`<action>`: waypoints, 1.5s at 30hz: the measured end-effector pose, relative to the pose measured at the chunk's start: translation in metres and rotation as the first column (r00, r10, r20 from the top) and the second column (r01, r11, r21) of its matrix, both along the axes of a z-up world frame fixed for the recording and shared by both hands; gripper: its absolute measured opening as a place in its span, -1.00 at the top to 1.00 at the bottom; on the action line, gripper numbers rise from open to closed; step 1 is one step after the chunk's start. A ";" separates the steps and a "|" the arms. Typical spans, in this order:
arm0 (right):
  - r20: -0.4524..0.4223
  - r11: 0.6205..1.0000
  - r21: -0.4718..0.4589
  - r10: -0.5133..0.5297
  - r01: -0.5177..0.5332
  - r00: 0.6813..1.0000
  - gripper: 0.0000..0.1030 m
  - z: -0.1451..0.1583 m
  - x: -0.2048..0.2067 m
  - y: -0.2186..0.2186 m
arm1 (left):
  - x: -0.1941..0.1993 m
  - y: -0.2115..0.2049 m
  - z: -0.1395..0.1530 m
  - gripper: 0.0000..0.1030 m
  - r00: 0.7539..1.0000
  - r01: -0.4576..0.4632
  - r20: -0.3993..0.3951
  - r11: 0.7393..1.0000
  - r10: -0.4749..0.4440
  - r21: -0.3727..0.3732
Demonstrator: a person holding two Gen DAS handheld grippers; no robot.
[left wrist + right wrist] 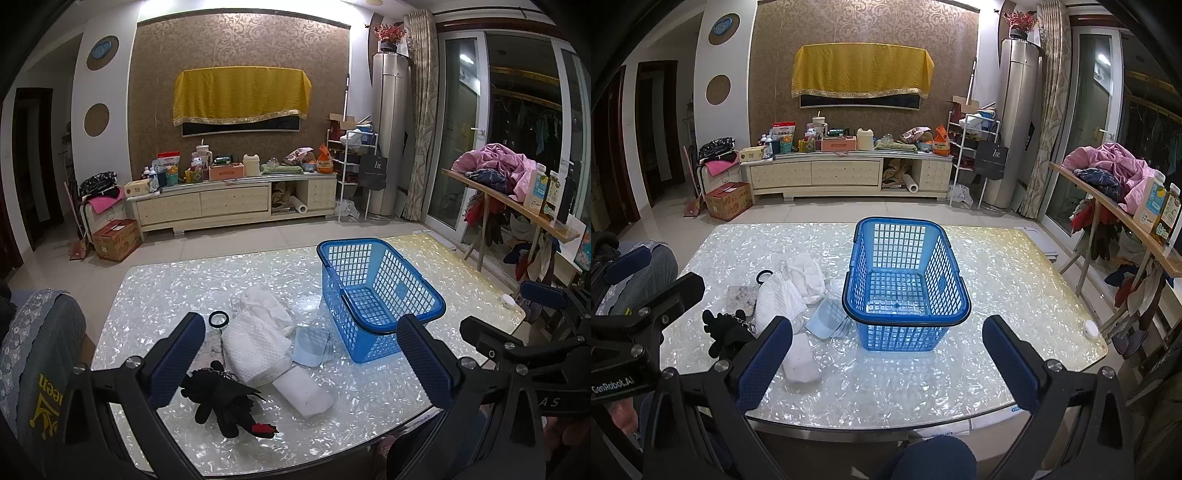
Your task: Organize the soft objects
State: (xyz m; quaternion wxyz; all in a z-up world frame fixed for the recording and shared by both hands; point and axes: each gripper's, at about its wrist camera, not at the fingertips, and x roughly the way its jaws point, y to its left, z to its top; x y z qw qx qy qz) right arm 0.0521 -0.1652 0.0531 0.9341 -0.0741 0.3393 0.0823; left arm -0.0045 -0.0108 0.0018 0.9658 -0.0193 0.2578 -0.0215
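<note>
Blue-padded and spread wide, the left gripper (301, 360) and right gripper (886, 360) both hang empty above the near edge of the pearly table (997, 266). Nearest lie a black plush toy (225, 402) and a white sponge block (303, 395), then a waffle-weave cloth (251, 350) and pale blue cap (310, 345). Beyond, right of them, stands the blue basket (905, 280).

At centre of the frame the laundry basket (905, 284) is blue with a dark rim and a grid pattern. The table (997, 280) shines pearl-white, turning yellowish at right. Lower left, the plush toy (229, 402) is black with red; the towel (255, 350) is white with a waffle pattern.
</note>
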 end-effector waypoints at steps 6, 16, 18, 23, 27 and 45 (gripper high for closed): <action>0.001 1.000 0.001 0.001 -0.001 1.000 -1.00 0.000 0.000 -0.001 | 0.002 -0.003 0.000 -1.00 1.000 0.007 -0.008 1.000 -0.007 0.005; 0.004 1.000 -0.015 0.025 -0.024 1.000 -1.00 -0.001 0.013 0.003 | 0.018 0.005 -0.001 -1.00 0.999 0.015 -0.050 0.999 -0.017 -0.045; 0.001 0.999 -0.024 0.035 -0.035 0.999 -1.00 -0.002 0.017 0.005 | 0.025 0.007 -0.002 -1.00 0.998 0.015 -0.066 0.999 -0.018 -0.046; 0.021 0.997 -0.047 0.057 -0.056 0.998 -1.00 -0.005 0.025 0.011 | 0.040 0.013 -0.006 -1.00 0.995 0.023 -0.092 0.998 -0.028 -0.052; 0.040 0.995 -0.070 0.069 -0.066 0.997 -1.00 -0.006 0.031 0.017 | 0.051 0.022 -0.012 -1.00 0.992 0.024 -0.126 0.998 -0.032 -0.063; -0.187 0.969 0.034 0.247 -0.245 0.951 -1.00 -0.030 0.068 0.063 | 0.071 0.090 -0.041 -1.00 0.954 -0.067 -0.295 0.998 0.059 -0.016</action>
